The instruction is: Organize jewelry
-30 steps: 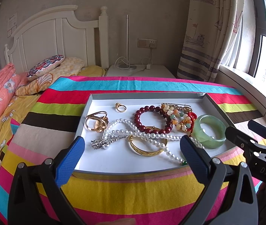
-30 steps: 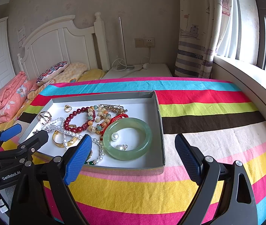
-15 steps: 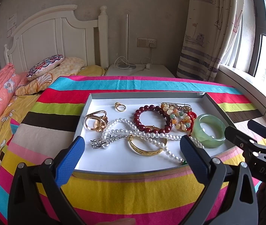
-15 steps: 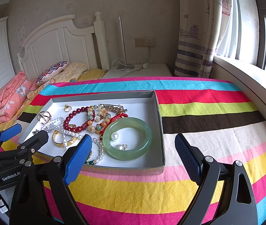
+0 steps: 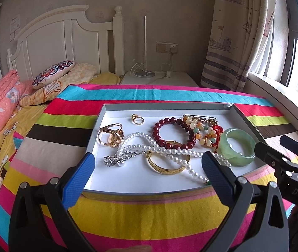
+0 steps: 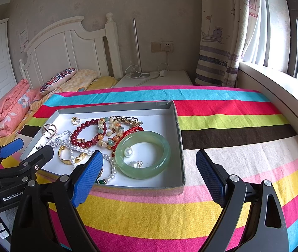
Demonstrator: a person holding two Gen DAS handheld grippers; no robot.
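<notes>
While both grippers, left gripper (image 5: 147, 175), right gripper (image 6: 149, 175), gape empty, pearl necklace (image 5: 171, 152) overlaps gold bangle (image 5: 166, 167), tray (image 5: 169, 105).

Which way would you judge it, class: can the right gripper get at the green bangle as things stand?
Probably yes. The right gripper is open and empty, and the green bangle lies flat at the tray's near right corner, nothing on top. Only the low rim and two pearl earrings inside it complicate a grasp.

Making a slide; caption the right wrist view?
Open right gripper before a tray of tangled jewelry, green bangle nearest.
</notes>
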